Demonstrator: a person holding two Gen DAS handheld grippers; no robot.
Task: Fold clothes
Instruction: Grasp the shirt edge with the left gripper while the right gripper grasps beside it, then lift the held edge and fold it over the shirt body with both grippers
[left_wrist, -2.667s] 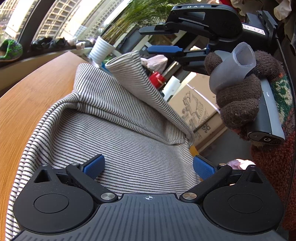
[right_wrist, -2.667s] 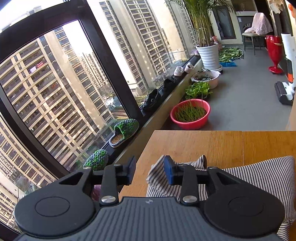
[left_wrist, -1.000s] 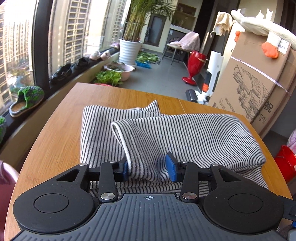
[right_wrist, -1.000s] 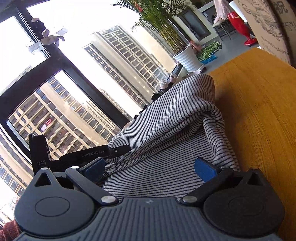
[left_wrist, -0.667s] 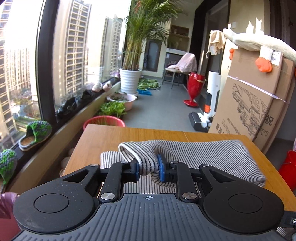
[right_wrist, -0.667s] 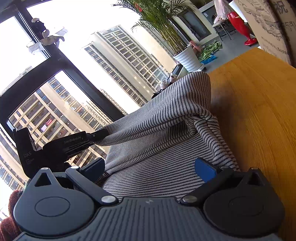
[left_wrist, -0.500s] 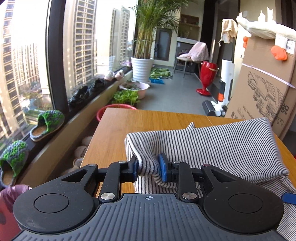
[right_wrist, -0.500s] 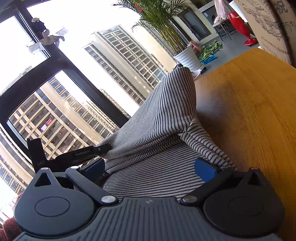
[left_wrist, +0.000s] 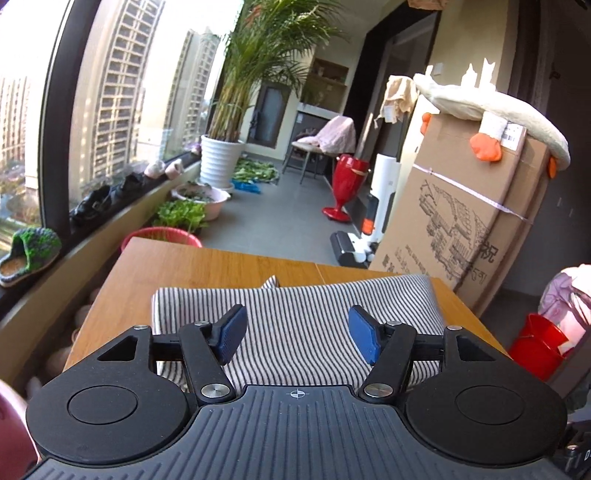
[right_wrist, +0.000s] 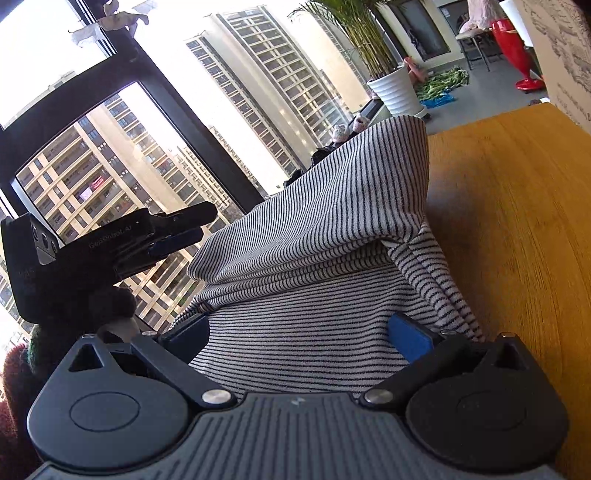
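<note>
A black-and-white striped garment (left_wrist: 295, 317) lies folded in layers on the wooden table (left_wrist: 207, 264). My left gripper (left_wrist: 297, 330) hovers open above its near edge, with nothing between the blue pads. In the right wrist view the same striped garment (right_wrist: 325, 236) rises in a loose fold in front of my right gripper (right_wrist: 297, 334), which rests open on the lower layer, blue pads wide apart on the cloth. The left gripper (right_wrist: 184, 230) appears at the left of that view, held off the cloth by a gloved hand (right_wrist: 85, 306).
A large cardboard box (left_wrist: 469, 206) stands just past the table's right side. A red bucket (left_wrist: 535, 345) sits low at the right. A red basin (left_wrist: 166, 236) and planters line the floor beyond the far edge. A window ledge with shoes (left_wrist: 107, 199) runs along the left.
My left gripper, shut on a fold of the striped garment half a second ago, has let go and now stands open above it. The fold has dropped flatter. The right gripper stayed open.
</note>
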